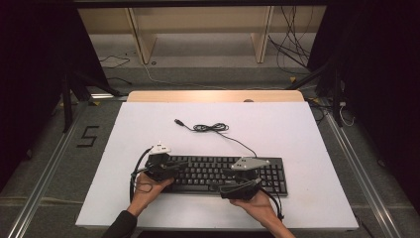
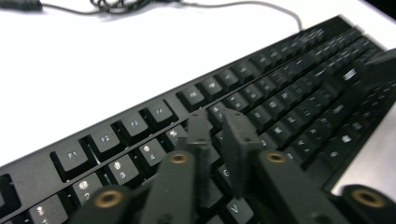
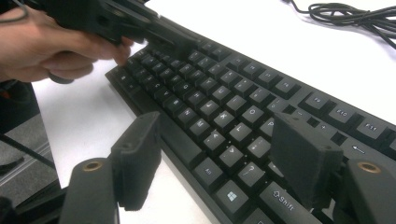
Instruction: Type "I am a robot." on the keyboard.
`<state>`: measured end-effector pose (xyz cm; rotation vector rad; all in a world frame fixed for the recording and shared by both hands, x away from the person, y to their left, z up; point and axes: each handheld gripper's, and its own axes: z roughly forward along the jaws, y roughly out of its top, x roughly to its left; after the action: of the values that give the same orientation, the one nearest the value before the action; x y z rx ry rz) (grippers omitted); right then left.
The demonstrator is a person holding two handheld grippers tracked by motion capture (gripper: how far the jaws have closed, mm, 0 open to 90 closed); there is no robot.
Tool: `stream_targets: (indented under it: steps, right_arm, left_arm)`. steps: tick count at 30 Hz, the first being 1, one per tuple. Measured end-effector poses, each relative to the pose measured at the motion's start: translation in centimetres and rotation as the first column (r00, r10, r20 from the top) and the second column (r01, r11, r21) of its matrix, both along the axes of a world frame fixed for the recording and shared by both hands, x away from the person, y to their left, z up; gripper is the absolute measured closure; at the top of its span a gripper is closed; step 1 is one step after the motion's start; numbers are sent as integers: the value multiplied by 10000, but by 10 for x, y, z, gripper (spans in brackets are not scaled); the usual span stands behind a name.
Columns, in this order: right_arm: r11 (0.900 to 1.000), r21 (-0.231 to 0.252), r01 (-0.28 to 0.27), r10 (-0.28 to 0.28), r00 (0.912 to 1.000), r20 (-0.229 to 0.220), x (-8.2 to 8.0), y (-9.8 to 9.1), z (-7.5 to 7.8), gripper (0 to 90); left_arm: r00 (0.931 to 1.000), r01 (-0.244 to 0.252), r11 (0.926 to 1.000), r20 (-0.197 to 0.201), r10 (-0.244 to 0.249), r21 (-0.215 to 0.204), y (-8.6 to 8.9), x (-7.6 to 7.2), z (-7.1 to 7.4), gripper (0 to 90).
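Note:
A black keyboard point(image 1: 213, 173) lies near the front of the white table top point(image 1: 148, 129). Its cable point(image 1: 213, 128) lies coiled on the table behind it. My left gripper point(image 1: 181, 165) hovers low over the keyboard's left part. In the left gripper view its jaws point(image 2: 217, 119) stand only a narrow gap apart above the number and letter rows point(image 2: 280, 93), with nothing between them. My right gripper point(image 1: 229, 182) is at the keyboard's front right. It stands wide open point(image 3: 217, 123), one jaw above the table in front of the keyboard point(image 3: 224, 93) and one above the Shift key. The left gripper point(image 3: 177, 44) shows farther along the keys.
The cable's coil point(image 3: 345, 14) lies beyond the function-key row. A wooden strip point(image 1: 213, 95) runs along the table's far edge. Behind it stand shelf legs point(image 1: 143, 39), with loose cables point(image 1: 292, 54) on the floor. Dark stands point(image 1: 67, 99) flank the table.

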<state>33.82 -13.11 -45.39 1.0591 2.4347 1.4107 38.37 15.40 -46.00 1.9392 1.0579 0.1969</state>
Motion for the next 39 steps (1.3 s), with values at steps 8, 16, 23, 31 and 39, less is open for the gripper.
stream_targets:
  steps: [8,16,23,31,39]
  right_arm:
    - [10000,-29,43,-43,10000,14,2,0,-2,347]
    - [9999,-100,28,-28,10000,8,4,0,-3,392]
    - [9986,-450,269,-274,9996,-115,7,1,-6,473]
    - [9971,-668,352,-369,9990,-239,11,3,-11,666]
    - [9966,-797,219,-239,9994,-241,14,7,-13,830]
  left_arm:
    - [9989,358,9957,348,-330,-855,7,-10,8,522]
    - [9963,344,9901,823,-233,-1360,15,-23,10,398]
    - [9932,125,9857,1163,72,-1678,30,-33,8,355]
    - [9893,67,9833,1444,200,-1821,38,-42,7,325]
    - [9871,137,9846,1596,146,-1743,41,-50,4,314]
